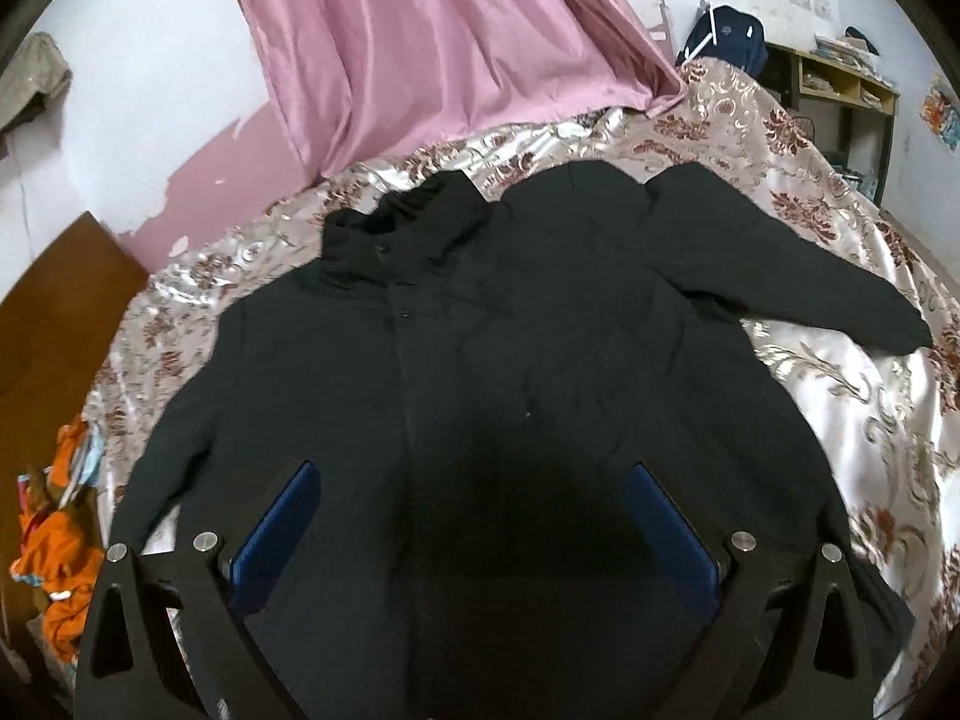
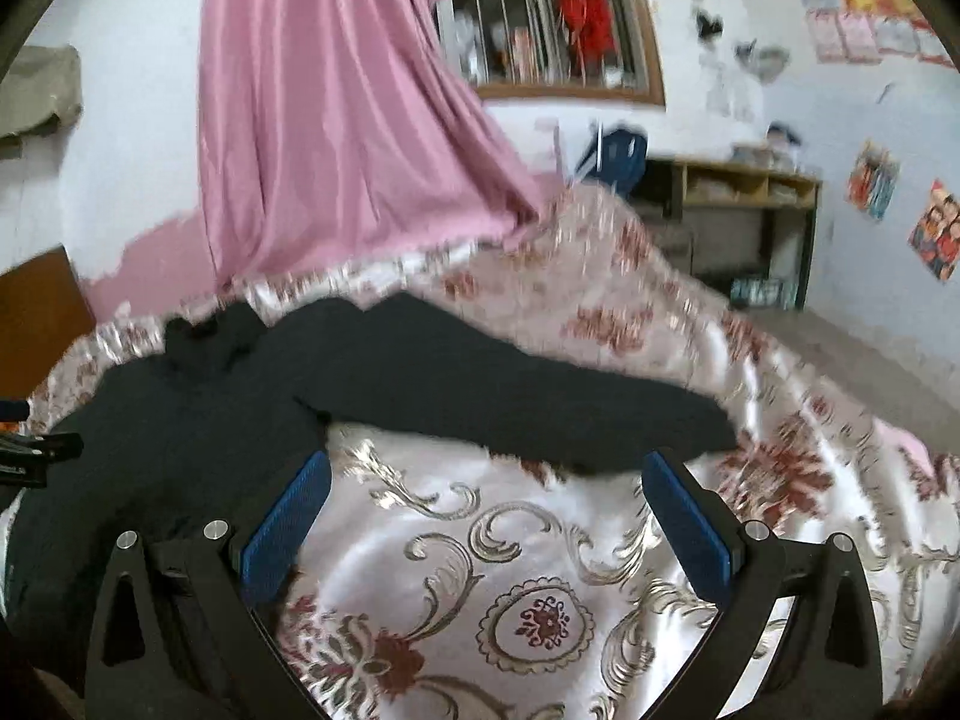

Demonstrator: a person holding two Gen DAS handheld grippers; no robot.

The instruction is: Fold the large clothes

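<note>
Jacket (image 1: pixel 510 360) lies flat on bed (image 1: pixel 840 372), front up, right sleeve (image 2: pixel 510 402) out to the side. No fold made yet, all left to do. My left fingers (image 1: pixel 474 534) & right fingers (image 2: pixel 486 516) both wide apart, holding nothing.

One black jacket (image 1: pixel 480 360) lies on one bed (image 1: pixel 840 408). One pink curtain (image 1: pixel 432 42) hangs behind. Two claws show: the left claw (image 1: pixel 474 468) and the right claw (image 2: pixel 486 462). One blue backpack (image 1: pixel 729 39), one wooden shelf unit (image 2: pixel 750 210).
</note>
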